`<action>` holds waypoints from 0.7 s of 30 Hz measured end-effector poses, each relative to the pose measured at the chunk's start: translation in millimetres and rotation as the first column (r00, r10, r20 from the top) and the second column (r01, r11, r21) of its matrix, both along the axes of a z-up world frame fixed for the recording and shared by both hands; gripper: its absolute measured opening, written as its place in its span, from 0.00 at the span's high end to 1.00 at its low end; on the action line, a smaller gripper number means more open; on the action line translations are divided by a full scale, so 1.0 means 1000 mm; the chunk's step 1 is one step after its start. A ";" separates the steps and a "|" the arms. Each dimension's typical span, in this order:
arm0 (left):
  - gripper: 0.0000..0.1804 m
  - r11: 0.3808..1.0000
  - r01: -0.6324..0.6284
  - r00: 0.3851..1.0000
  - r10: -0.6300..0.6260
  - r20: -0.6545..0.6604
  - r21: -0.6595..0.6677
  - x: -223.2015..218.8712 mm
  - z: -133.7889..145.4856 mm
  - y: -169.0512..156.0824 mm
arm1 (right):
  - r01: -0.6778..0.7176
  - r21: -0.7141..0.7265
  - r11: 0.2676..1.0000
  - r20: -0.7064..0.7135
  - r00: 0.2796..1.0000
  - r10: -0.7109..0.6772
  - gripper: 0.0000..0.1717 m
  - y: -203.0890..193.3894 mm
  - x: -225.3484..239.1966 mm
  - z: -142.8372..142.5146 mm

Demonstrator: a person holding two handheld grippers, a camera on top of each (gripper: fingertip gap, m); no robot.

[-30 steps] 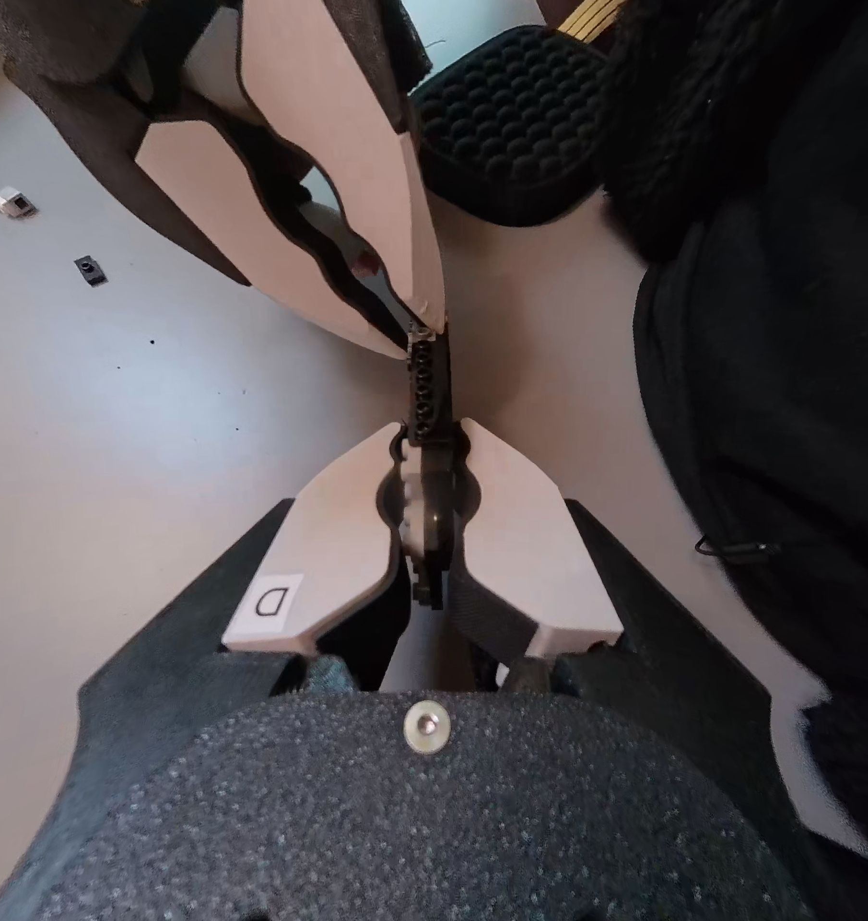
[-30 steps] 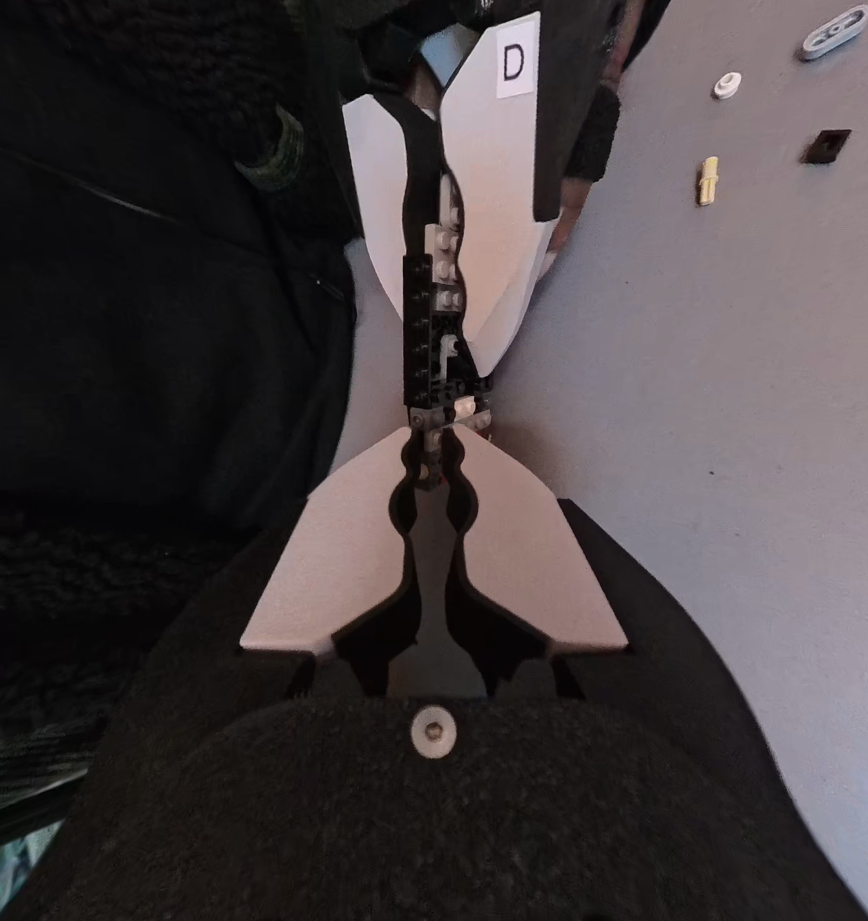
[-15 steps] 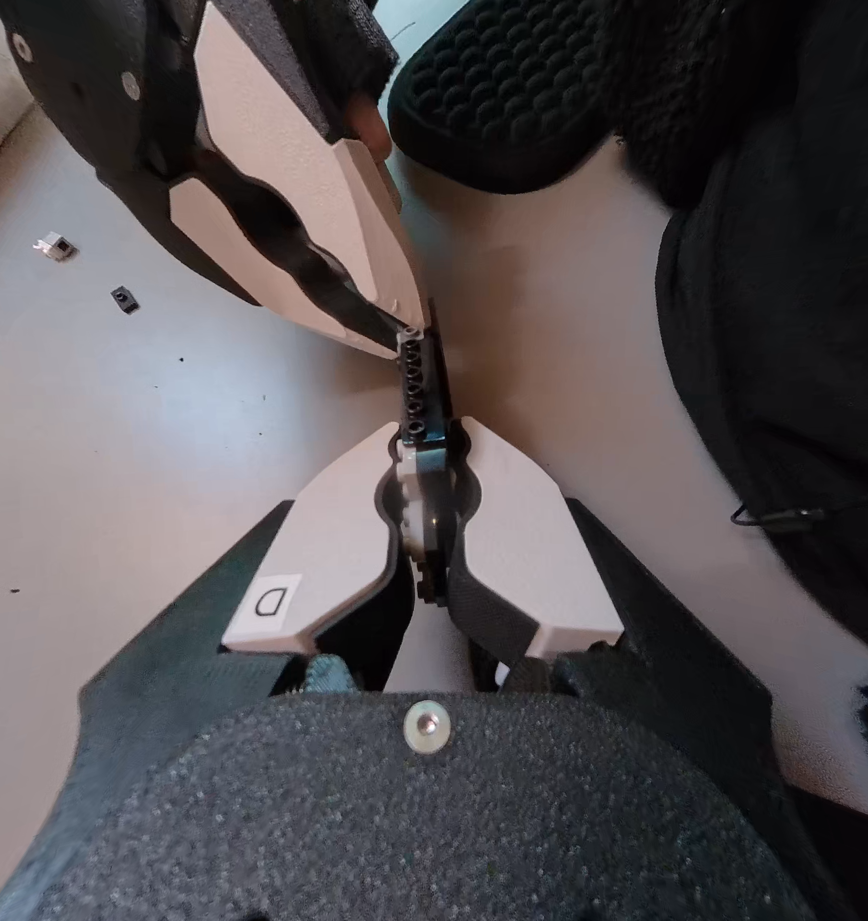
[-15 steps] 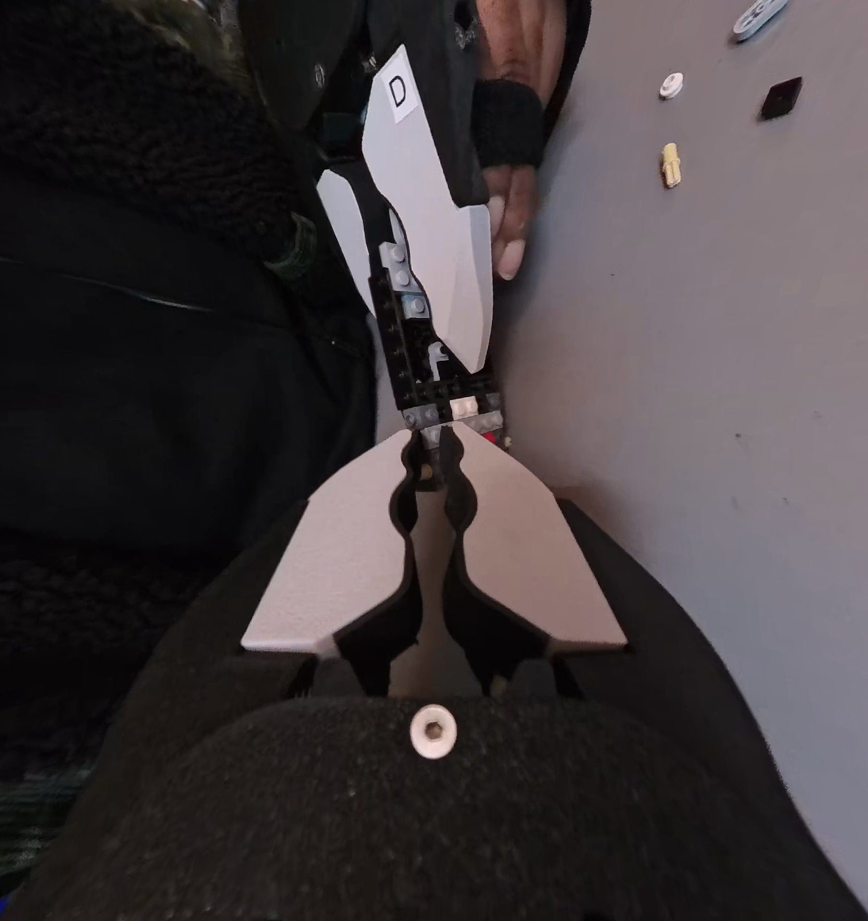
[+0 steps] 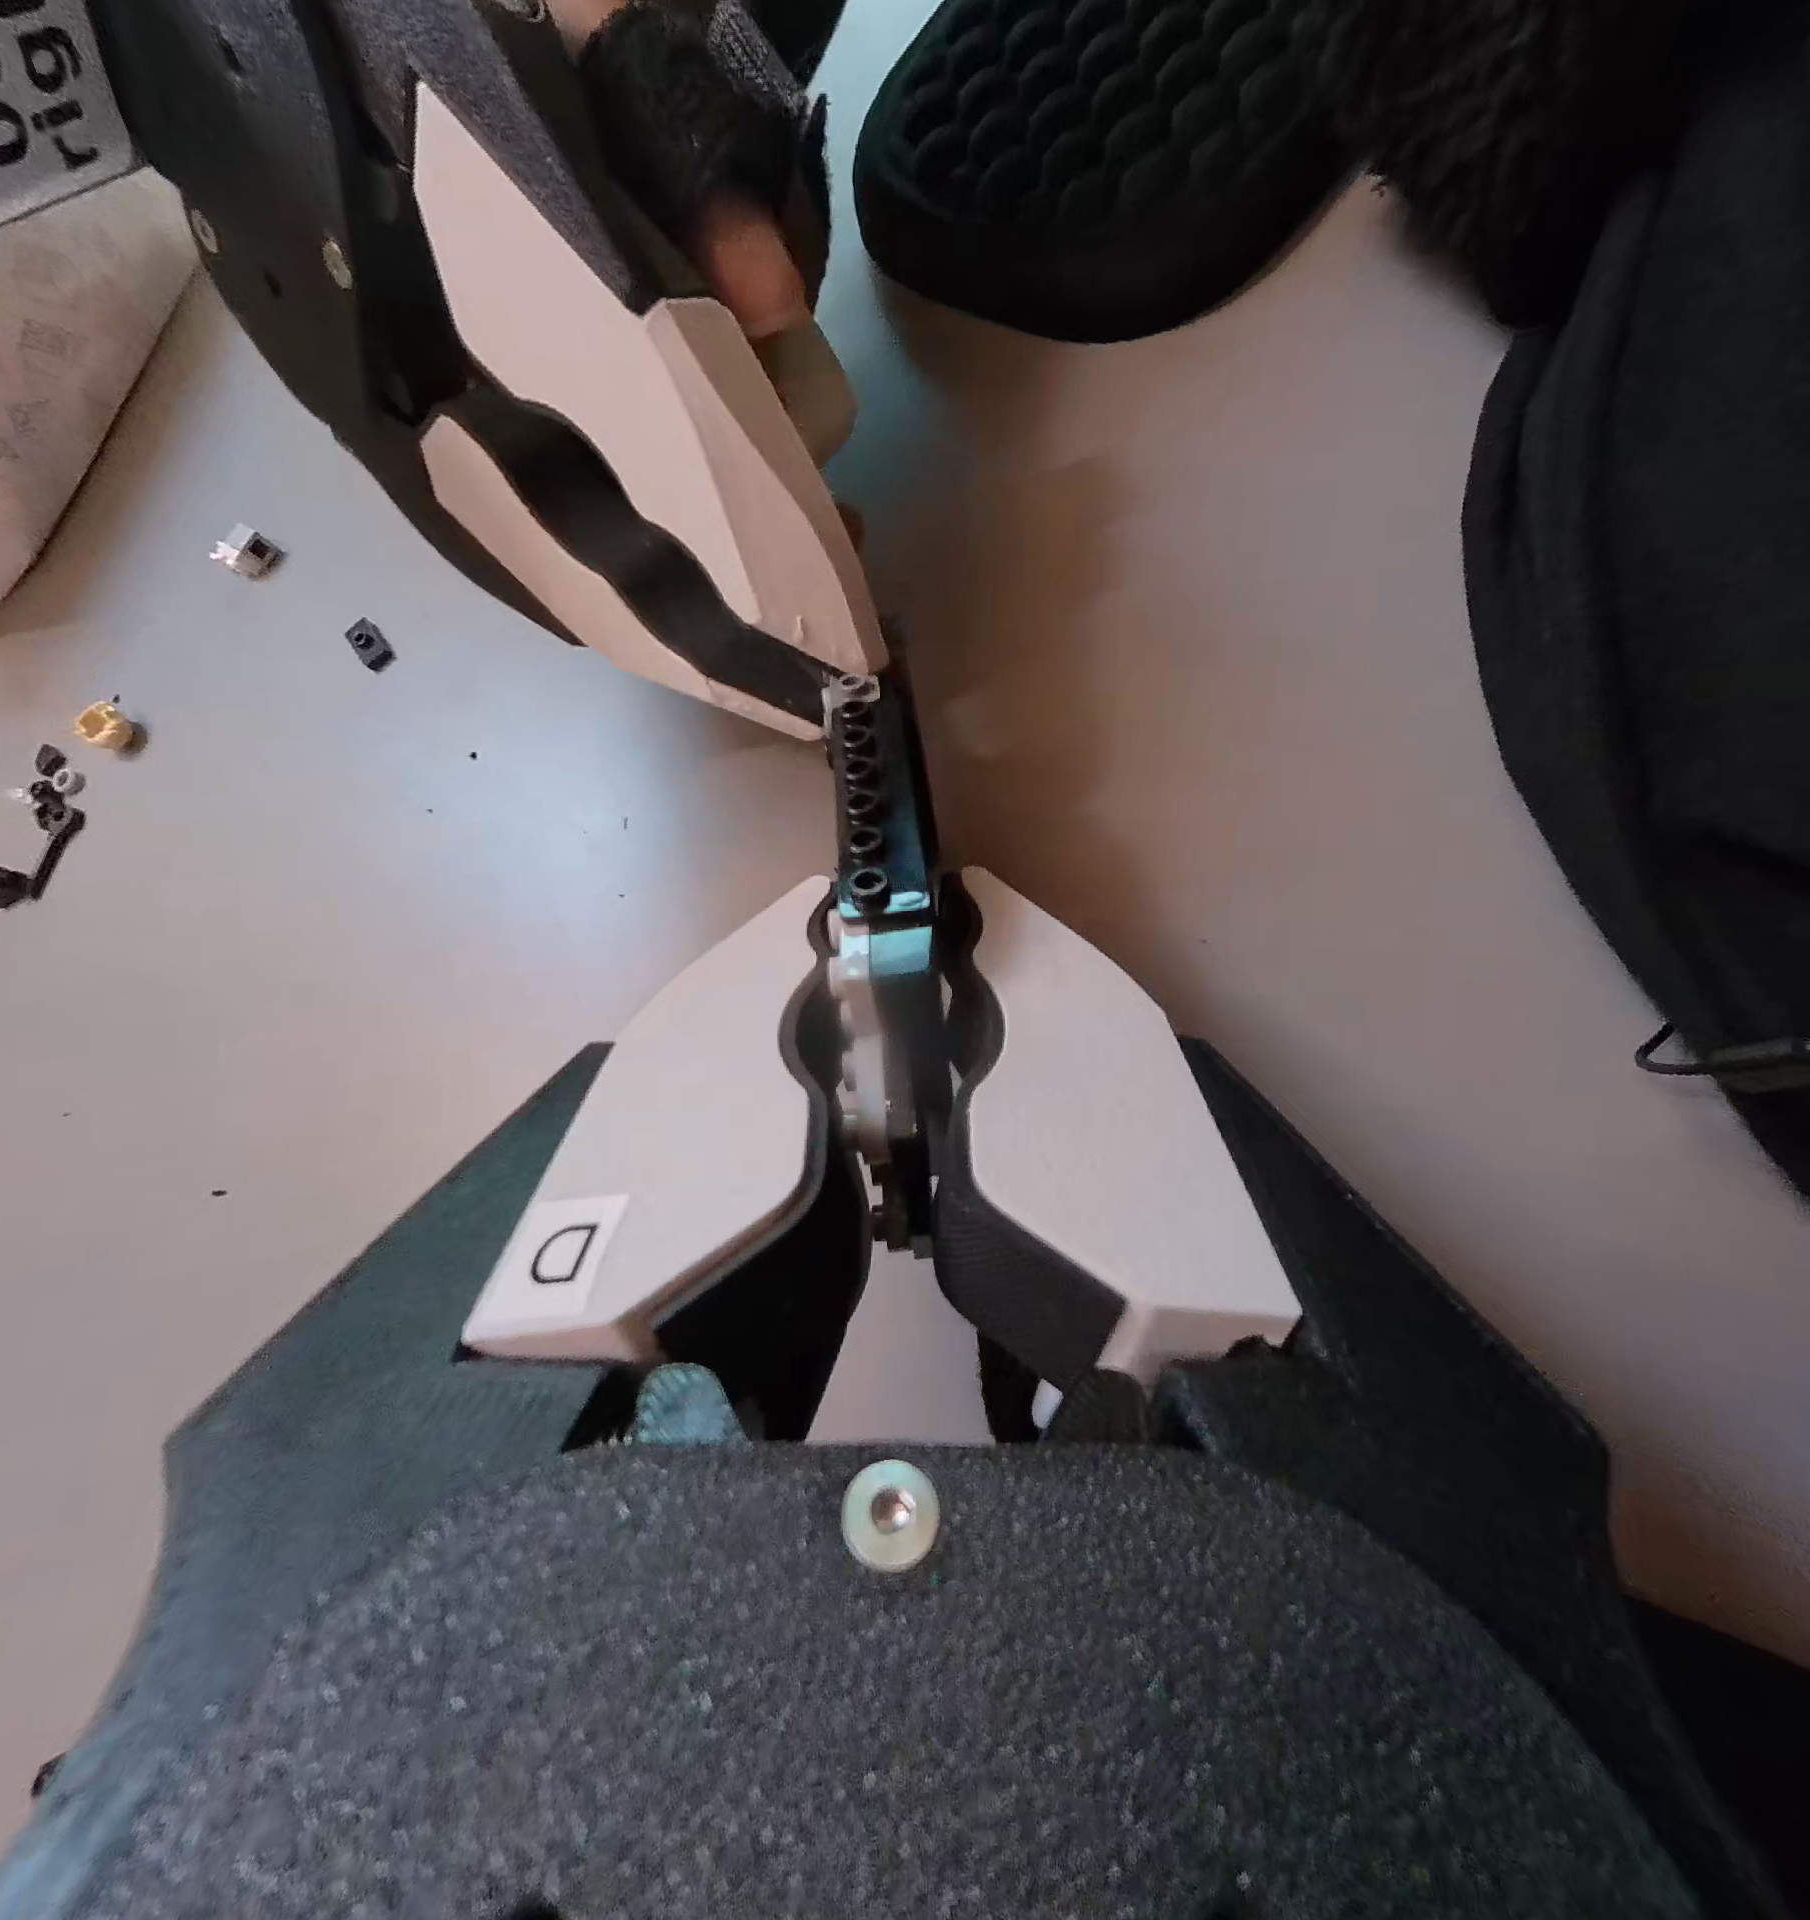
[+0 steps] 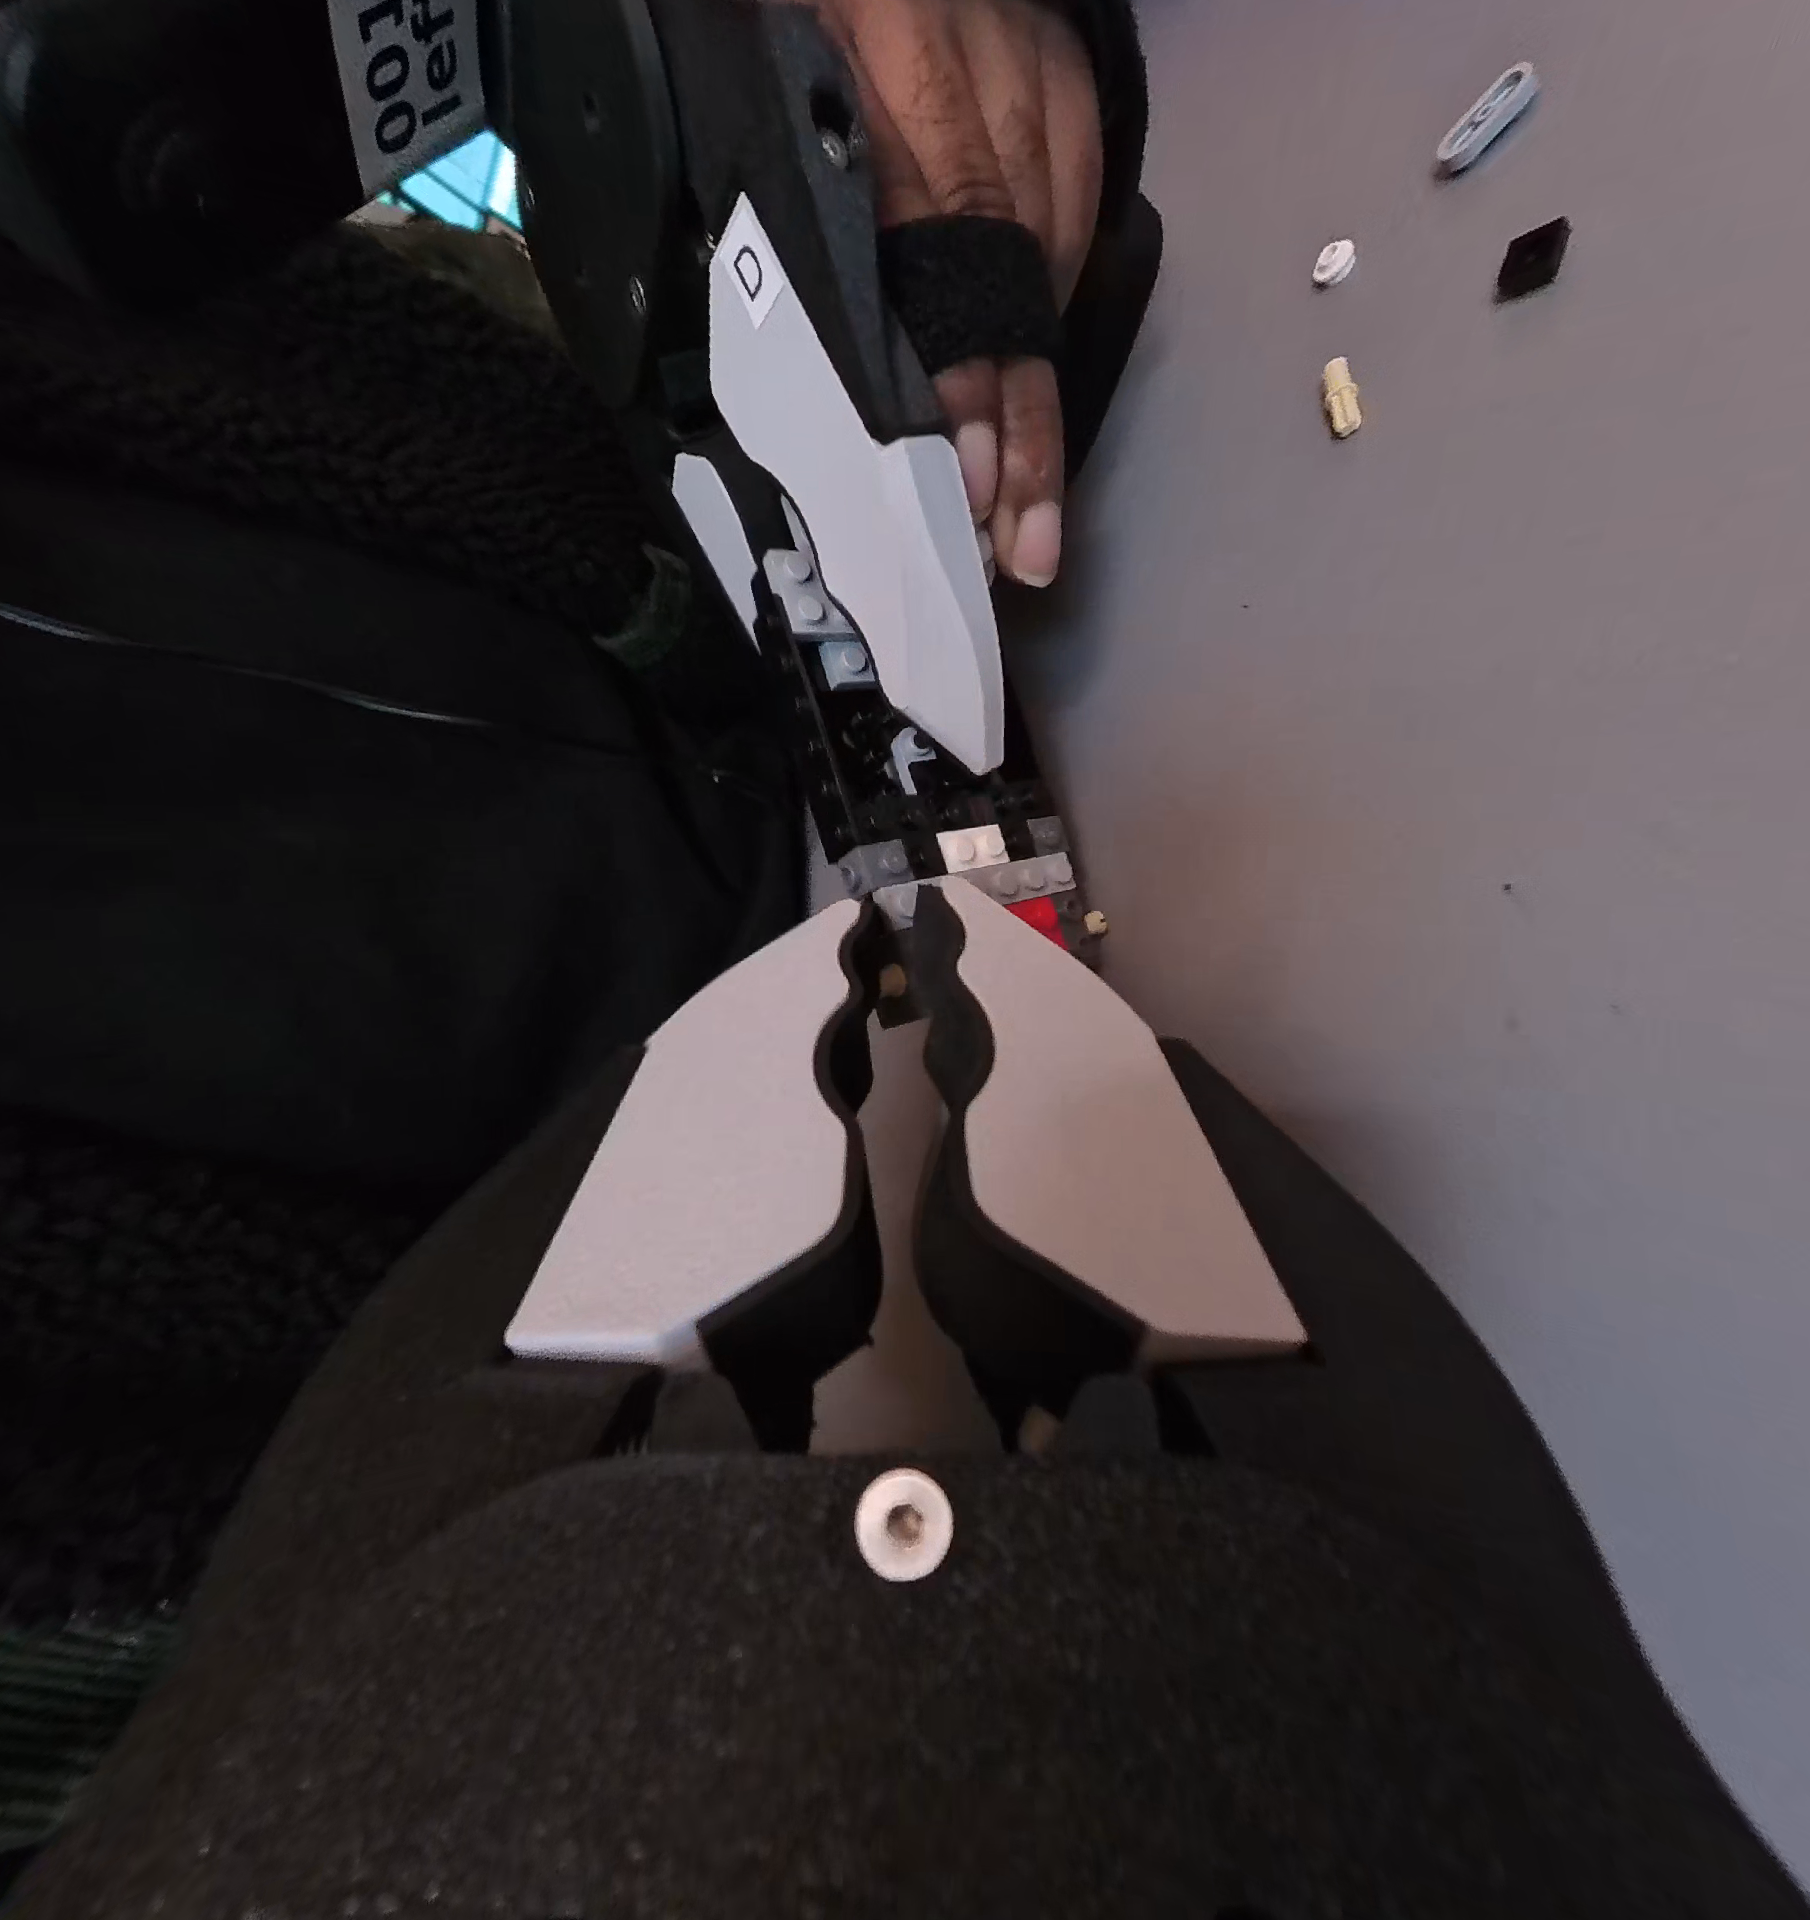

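Observation:
A brick assembly, mostly black (image 5: 878,790) with grey, white and red plates (image 6: 968,847), hangs above the pale table (image 5: 361,1039) between my two grippers. My left gripper (image 5: 885,899) is shut on one end of it, the pads pressing on a black beam and a pale plate. My right gripper (image 6: 906,920) is shut on a small grey and black piece at the assembly's other end. In the left wrist view the right gripper (image 5: 844,691) comes in from the upper left. In the right wrist view the left gripper's finger (image 6: 880,520) and the hand (image 6: 984,208) holding it are ahead.
Loose small pieces lie on the table: a grey one (image 5: 246,549), a black one (image 5: 369,644), a tan one (image 5: 106,724), a grey oval (image 6: 1488,114), a white round (image 6: 1334,262), a black square (image 6: 1532,260), a tan pin (image 6: 1342,395). Dark clothing (image 5: 1659,623) and a black textured pad (image 5: 1088,156) are close by.
Both grippers have kept their hold on the assembly and turned it together. The right gripper has swung to a steeper angle, and more loose pieces have come into the left wrist view.

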State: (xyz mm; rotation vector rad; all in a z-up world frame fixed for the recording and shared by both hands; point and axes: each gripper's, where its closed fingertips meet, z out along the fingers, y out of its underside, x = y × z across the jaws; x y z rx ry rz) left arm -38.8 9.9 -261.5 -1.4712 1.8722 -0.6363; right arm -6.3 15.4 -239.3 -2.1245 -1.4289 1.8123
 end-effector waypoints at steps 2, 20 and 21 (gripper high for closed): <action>0.92 1.000 -0.002 1.000 0.002 -0.006 0.019 0.000 0.000 0.001 | 0.014 -0.017 1.000 -0.014 1.000 -0.014 0.96 0.001 0.000 0.000; 0.91 0.992 -0.009 0.989 0.028 0.147 -0.125 0.001 0.020 -0.001 | 0.153 -0.064 0.986 -0.242 0.956 -0.164 0.96 -0.002 -0.005 0.027; 0.92 0.984 -0.003 0.979 0.039 0.202 -0.178 0.002 0.028 0.001 | 0.182 0.020 0.983 -0.284 0.944 -0.169 0.97 0.001 -0.005 0.036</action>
